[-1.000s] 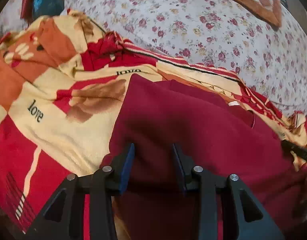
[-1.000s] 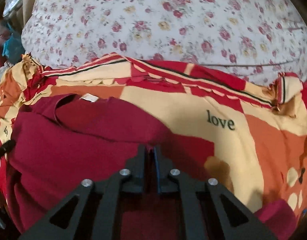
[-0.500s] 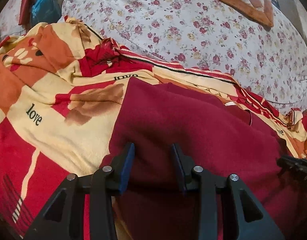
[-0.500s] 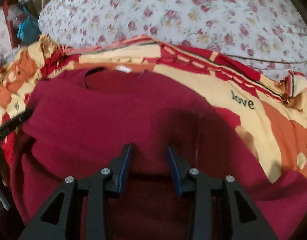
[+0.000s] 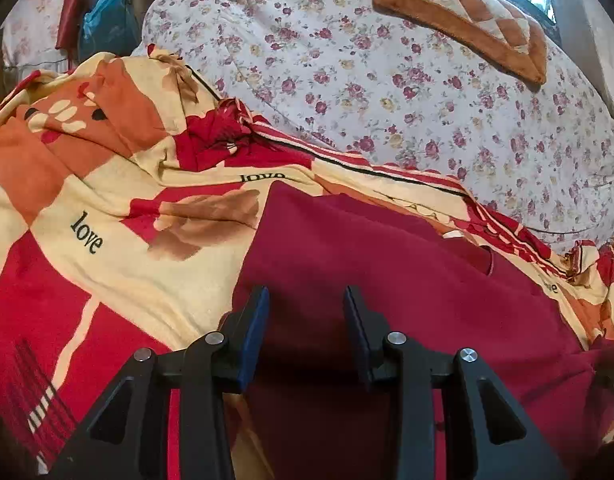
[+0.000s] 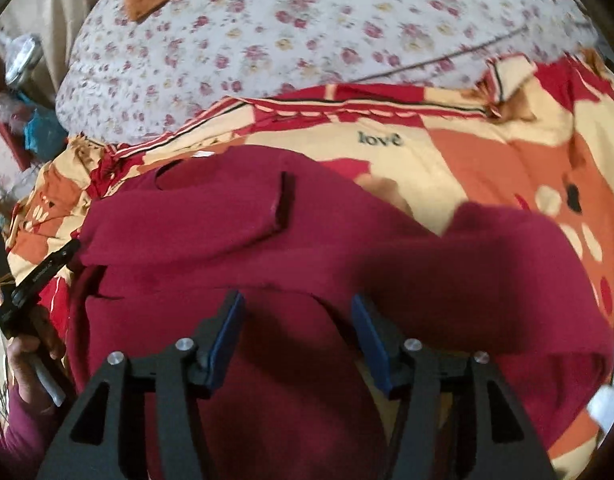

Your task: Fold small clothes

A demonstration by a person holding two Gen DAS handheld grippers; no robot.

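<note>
A dark red long-sleeved top (image 5: 387,280) lies spread on a red, cream and orange "love" blanket (image 5: 107,240). In the right wrist view one sleeve (image 6: 211,216) lies folded across the top's (image 6: 267,260) chest, and the other sleeve (image 6: 507,248) stretches out to the right. My left gripper (image 5: 305,292) hovers over the top's left part, open, with nothing between its fingers. My right gripper (image 6: 295,298) is above the lower middle of the top; its jaws are opening and nothing is between them. The left gripper (image 6: 35,280) also shows at the left edge, held by a hand (image 6: 31,344).
Behind the blanket (image 6: 467,152) rises a bulky white floral quilt (image 5: 387,80) with a brown checkered cushion (image 5: 467,16) on it. Red and blue clutter (image 5: 99,24) stands at the far left. The blanket is rumpled near its far edge.
My right gripper went from shut to wide apart and moved left, so it is now over the middle of the top; a sleeve now lies folded across the chest. The left gripper barely moved.
</note>
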